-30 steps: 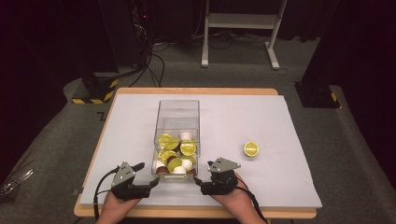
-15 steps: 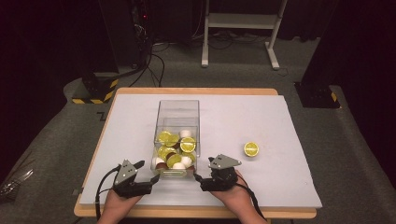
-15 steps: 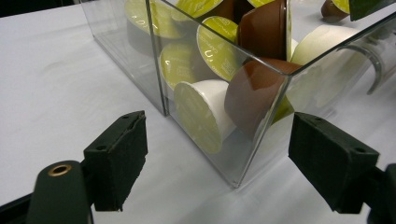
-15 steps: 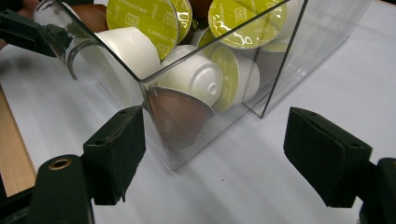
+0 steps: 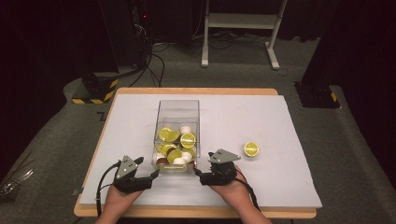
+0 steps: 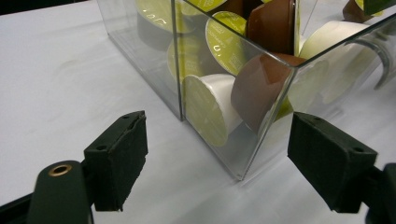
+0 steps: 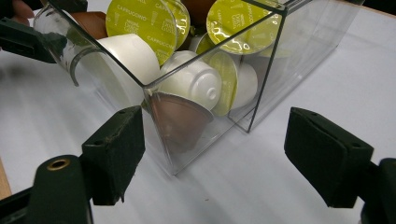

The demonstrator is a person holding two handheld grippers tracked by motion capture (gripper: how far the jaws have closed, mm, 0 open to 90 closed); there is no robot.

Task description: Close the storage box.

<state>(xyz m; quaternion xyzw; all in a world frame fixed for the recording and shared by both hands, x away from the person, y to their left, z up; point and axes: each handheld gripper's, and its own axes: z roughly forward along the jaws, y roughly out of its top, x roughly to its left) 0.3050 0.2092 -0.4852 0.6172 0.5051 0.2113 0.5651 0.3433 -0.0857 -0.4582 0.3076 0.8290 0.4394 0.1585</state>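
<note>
Flanking clear plastic box at near corners: left gripper and right gripper, jaws apart, nothing clamped. Between them, box holds coffee capsules. Right of right gripper, lone yellow-lidded capsule on white mat.

Table brightly lit amid dark surroundings; close views sharp, box perhaps glaring.

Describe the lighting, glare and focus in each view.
High view: soft, table lit, surroundings dark. Left gripper view: box walls reflect the capsules; near pads slightly soft. Right gripper view: glare on a green lid, lid print readable.
</note>
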